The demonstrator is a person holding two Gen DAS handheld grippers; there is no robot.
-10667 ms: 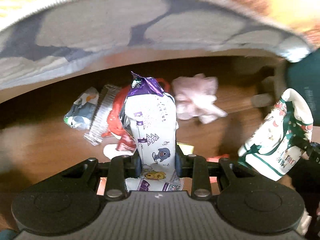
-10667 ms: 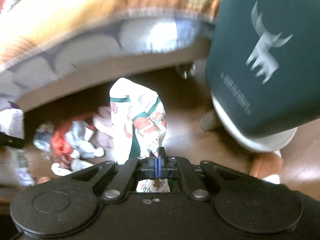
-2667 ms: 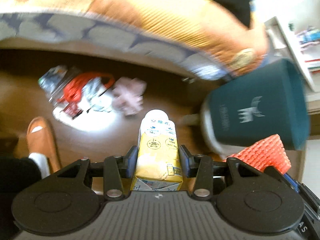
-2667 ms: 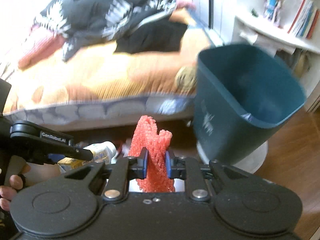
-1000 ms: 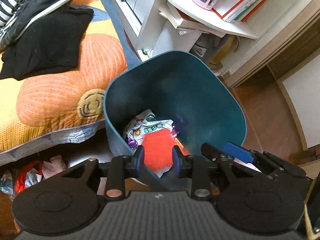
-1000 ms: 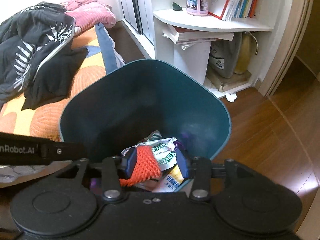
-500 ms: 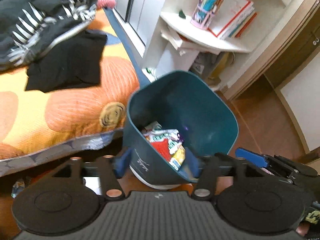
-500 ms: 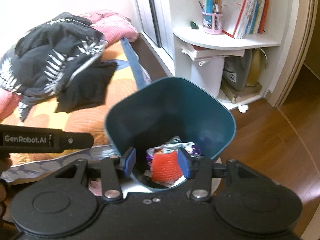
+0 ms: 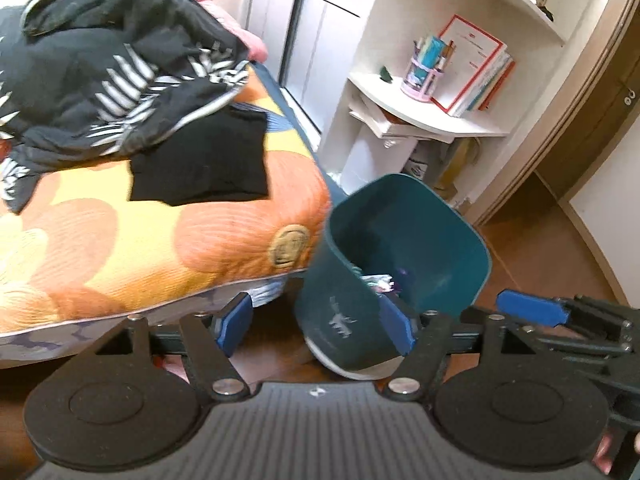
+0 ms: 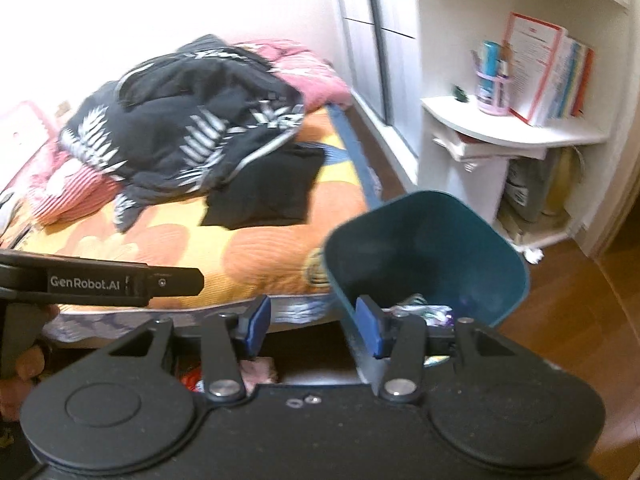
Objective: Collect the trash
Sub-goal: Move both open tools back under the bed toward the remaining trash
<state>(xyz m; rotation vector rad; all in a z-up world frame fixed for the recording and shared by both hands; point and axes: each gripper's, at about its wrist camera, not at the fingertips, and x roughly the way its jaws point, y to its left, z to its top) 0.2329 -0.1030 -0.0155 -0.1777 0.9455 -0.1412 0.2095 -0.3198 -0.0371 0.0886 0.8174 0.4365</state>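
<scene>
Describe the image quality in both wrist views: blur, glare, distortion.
Left wrist view: fisheye bends the door frame; the striped dark clothing is slightly motion-smeared; the teal bin reads fairly clearly. Right wrist view: blurrier overall; the wall is blown out white; the books are soft.

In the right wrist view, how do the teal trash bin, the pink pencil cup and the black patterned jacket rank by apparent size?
1. black patterned jacket
2. teal trash bin, only slightly smaller; it stands nearer the camera, so this order is unsure
3. pink pencil cup, clearly smallest

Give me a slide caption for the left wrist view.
Left claw opening, empty, above teal trash bin holding wrappers beside orange bed.
</scene>
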